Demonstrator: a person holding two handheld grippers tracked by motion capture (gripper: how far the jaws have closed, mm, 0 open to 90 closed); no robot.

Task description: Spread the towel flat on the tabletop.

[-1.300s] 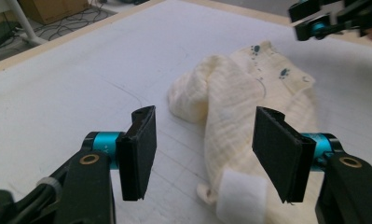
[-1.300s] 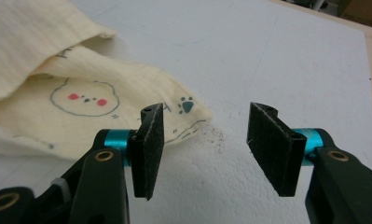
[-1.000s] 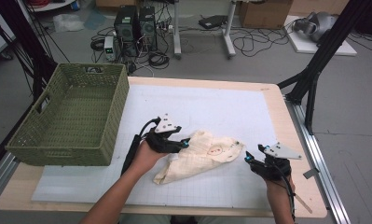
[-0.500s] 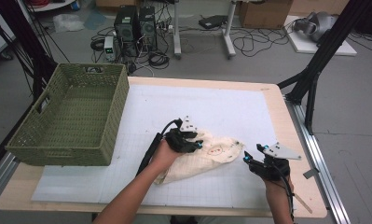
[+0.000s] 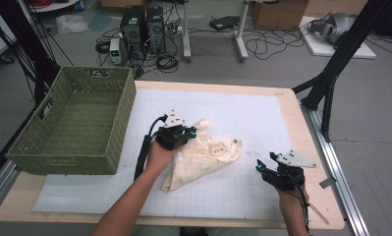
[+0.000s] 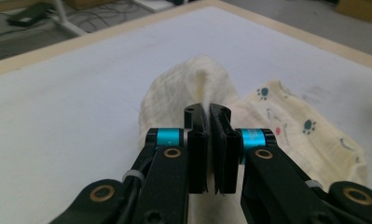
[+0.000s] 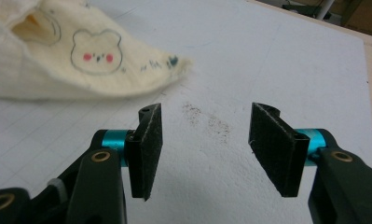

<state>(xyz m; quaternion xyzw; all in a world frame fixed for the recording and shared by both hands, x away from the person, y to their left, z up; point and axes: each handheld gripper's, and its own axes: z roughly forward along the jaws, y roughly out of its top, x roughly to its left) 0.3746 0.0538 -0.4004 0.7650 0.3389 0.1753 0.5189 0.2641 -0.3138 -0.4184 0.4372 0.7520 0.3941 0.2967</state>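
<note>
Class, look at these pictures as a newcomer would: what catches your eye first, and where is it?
The cream cloth with a bear print lies mid-table, a fold of it pinched in the left tongs, which have just been closing. A green woven basket stands at the table's left; the right tongs gape over bare mat.

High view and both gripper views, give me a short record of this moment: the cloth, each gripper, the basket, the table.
cloth: cream cloth with bear and paw prints, crumpled on the white mat
left gripper: left gripper has just been closing; jaws pinch a raised fold of the cloth
right gripper: right gripper open, nothing between the jaws, over bare mat short of the cloth's corner
basket: green woven basket at the table's left, nothing visible inside
table: wooden table, mat on top
</note>
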